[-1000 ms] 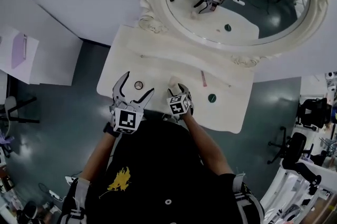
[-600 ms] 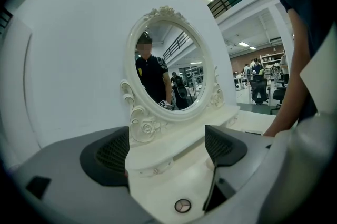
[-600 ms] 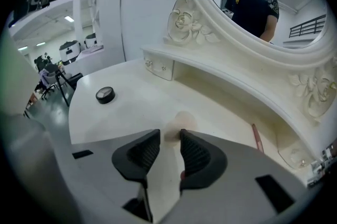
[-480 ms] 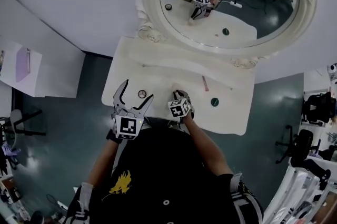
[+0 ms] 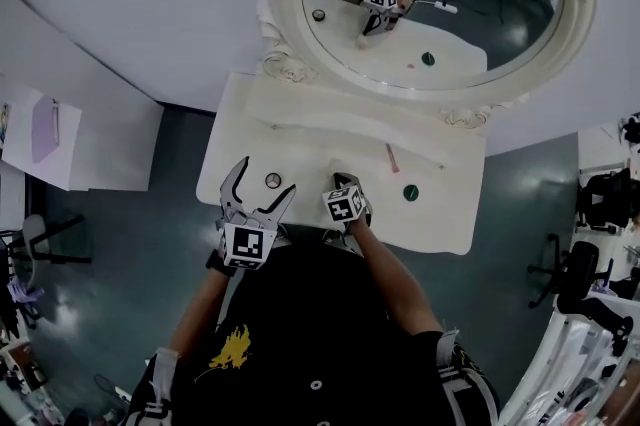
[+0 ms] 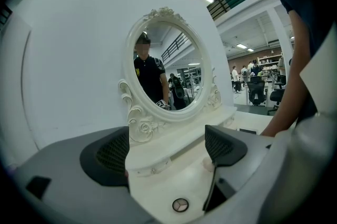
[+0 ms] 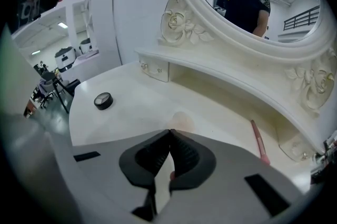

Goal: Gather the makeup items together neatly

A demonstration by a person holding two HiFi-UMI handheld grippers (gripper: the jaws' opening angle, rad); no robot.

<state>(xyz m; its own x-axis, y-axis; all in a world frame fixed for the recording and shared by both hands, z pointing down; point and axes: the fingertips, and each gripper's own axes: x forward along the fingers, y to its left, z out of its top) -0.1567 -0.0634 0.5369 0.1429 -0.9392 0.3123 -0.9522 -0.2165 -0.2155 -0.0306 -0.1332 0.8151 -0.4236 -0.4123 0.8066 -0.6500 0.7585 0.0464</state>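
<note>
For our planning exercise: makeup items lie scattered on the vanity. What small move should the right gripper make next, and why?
Probably a slight lift to test the grip. The right gripper has just closed its jaws, tips together at the near edge of the pale round item; whether they caught it is unclear. The black compact and pink stick lie apart.

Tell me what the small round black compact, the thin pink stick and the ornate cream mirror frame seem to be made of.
Small round black compact: likely hard plastic; glossy dark rim, pale segmented lid.
Thin pink stick: smooth matte pink, plastic or painted wood; cannot tell.
Ornate cream mirror frame: moulded resin or painted wood; crisp roses and scrolls under an even satin coat.
</note>
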